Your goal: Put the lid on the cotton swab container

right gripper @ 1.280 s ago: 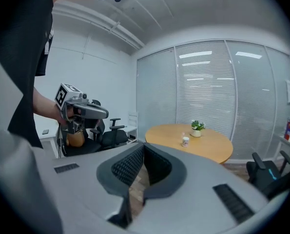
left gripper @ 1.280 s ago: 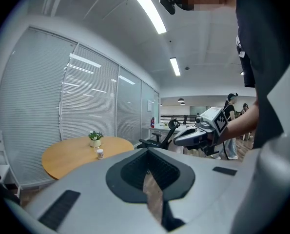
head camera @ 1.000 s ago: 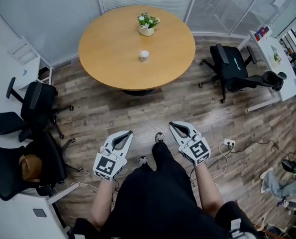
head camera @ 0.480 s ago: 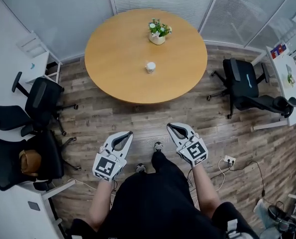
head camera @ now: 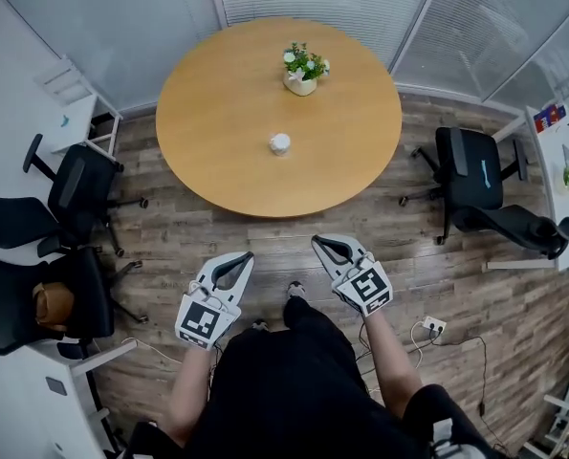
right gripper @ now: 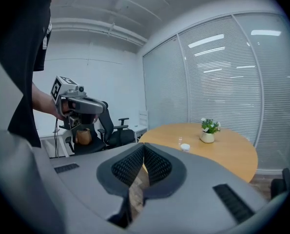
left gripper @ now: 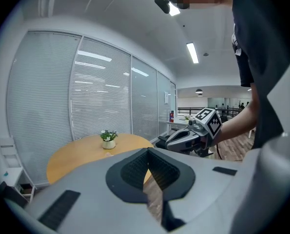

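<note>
A small white round container (head camera: 280,143) stands near the middle of the round wooden table (head camera: 217,151), far ahead of both grippers. In the right gripper view it shows as a white cap-like piece (right gripper: 184,146) with a small clear item (right gripper: 179,141) just beside it; I cannot tell lid from container at this distance. My left gripper (head camera: 243,256) and right gripper (head camera: 319,244) are held side by side over the wood floor, short of the table's near edge. Both are shut with nothing between their jaws, as each gripper view confirms: left gripper (left gripper: 147,152), right gripper (right gripper: 144,147).
A potted plant (head camera: 303,70) stands at the table's far side. Black office chairs (head camera: 69,194) crowd the left, and another chair (head camera: 470,175) stands to the right. A power strip with cables (head camera: 433,328) lies on the floor at the right. Blinds and glass walls close off the back.
The person has stepped towards the table, which now sits nearer to the grippers. Both grippers stay shut and empty in front of the body.
</note>
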Motion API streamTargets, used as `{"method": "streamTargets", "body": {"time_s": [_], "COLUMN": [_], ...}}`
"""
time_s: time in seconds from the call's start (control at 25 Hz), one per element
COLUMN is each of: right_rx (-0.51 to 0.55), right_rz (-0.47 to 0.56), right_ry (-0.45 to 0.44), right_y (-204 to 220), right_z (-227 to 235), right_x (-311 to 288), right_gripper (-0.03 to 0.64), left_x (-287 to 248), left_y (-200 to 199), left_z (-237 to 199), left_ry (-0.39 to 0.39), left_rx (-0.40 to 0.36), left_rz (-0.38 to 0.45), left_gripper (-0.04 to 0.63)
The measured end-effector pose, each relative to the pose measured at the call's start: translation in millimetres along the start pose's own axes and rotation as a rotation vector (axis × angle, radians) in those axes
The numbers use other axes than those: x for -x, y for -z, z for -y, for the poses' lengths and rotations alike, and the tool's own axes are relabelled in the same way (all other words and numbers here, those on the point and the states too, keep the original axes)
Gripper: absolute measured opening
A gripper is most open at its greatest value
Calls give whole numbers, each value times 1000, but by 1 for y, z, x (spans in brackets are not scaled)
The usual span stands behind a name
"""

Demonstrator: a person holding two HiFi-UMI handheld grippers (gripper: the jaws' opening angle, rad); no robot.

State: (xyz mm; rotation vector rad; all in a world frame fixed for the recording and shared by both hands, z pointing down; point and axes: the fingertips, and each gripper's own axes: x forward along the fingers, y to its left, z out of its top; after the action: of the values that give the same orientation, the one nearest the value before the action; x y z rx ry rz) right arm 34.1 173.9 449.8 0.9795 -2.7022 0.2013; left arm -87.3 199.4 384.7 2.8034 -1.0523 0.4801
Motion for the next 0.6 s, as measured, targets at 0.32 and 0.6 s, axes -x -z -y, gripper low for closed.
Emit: {"method": "streamTargets", "body": {"time_s": [0.32,0.6], "right_rx": [12,36], "right_rz": [-17,-30], "right_ry": [-45,-54], "right_y": [8,8], "right_z": [15,25], "right_x": [-3,3], "right_gripper": [5,5], "left_x": [-22,-36], "left_y": [-5,-15], "left_z": [-4,-10], "left_ry": [-32,-42], "left_rx": [6,-2], "left_rz": [1,24], "left_gripper": [5,5]}}
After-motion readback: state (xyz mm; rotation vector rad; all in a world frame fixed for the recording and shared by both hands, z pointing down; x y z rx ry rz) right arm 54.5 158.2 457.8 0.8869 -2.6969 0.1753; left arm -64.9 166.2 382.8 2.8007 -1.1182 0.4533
